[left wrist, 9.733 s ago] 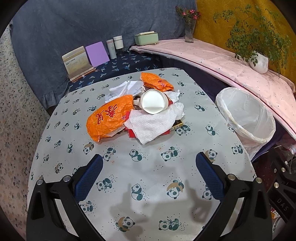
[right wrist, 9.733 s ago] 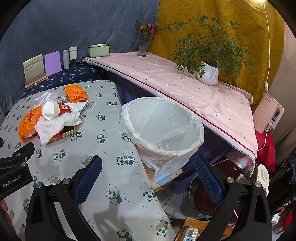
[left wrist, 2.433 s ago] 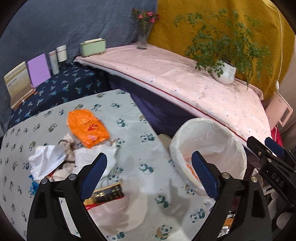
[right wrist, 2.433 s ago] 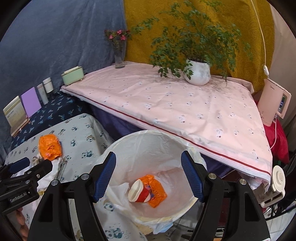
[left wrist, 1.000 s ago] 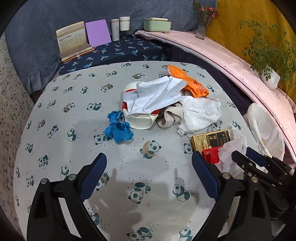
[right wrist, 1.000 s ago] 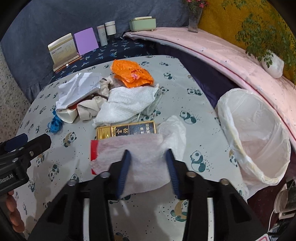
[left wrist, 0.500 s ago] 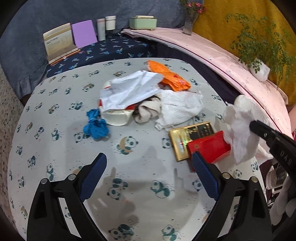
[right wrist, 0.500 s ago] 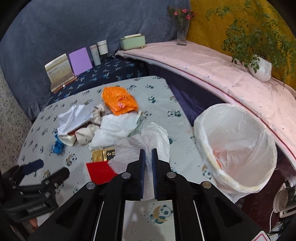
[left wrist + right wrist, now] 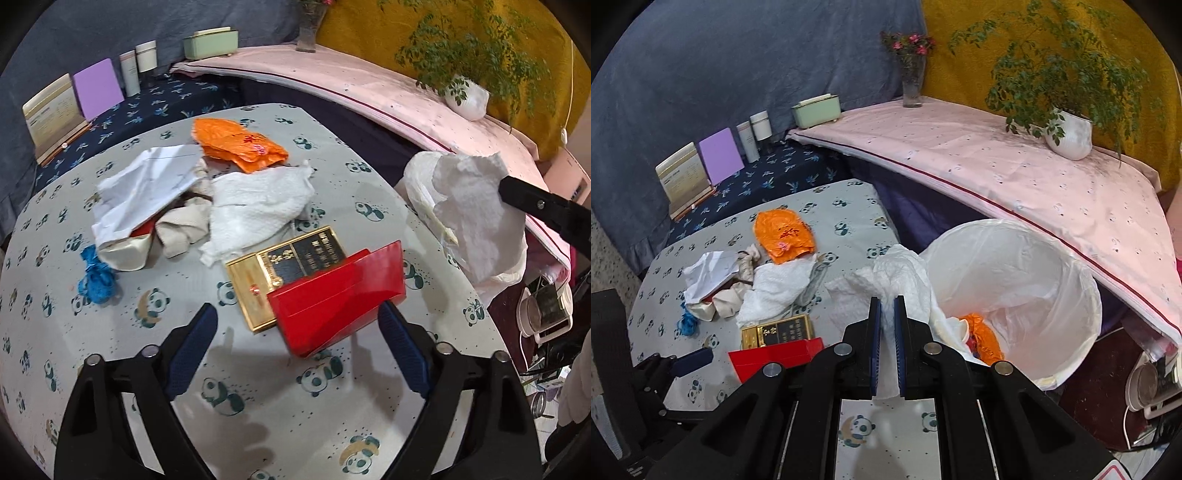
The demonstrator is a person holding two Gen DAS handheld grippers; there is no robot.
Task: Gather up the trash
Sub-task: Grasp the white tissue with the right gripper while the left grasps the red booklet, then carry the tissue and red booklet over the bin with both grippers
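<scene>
My left gripper (image 9: 297,347) hovers low over the panda-print table (image 9: 258,406). Its jaws are closing around a red box (image 9: 336,295), and the pads are not pressing on it. The red box partly covers a gold and black box (image 9: 288,258). Behind them lie a white paper towel (image 9: 258,206), an orange bag (image 9: 236,144), crumpled paper (image 9: 147,184), beige cloth (image 9: 181,229) and a blue scrap (image 9: 98,277). My right gripper (image 9: 887,306) is shut on another white paper towel (image 9: 905,273), held up beside the white-lined bin (image 9: 1071,295). An orange bag (image 9: 982,332) lies in the bin.
A pink-covered ledge (image 9: 997,162) runs behind the bin with a potted plant (image 9: 1071,136), a vase (image 9: 912,81) and a green box (image 9: 816,110). Books (image 9: 51,114), a purple card (image 9: 98,88) and bottles (image 9: 138,70) stand on the dark blue cloth. The table's edge drops off at the right.
The right gripper has lifted the paper towel off the table and carried it towards the bin. The left gripper has moved in over the red box and its jaws have narrowed a little.
</scene>
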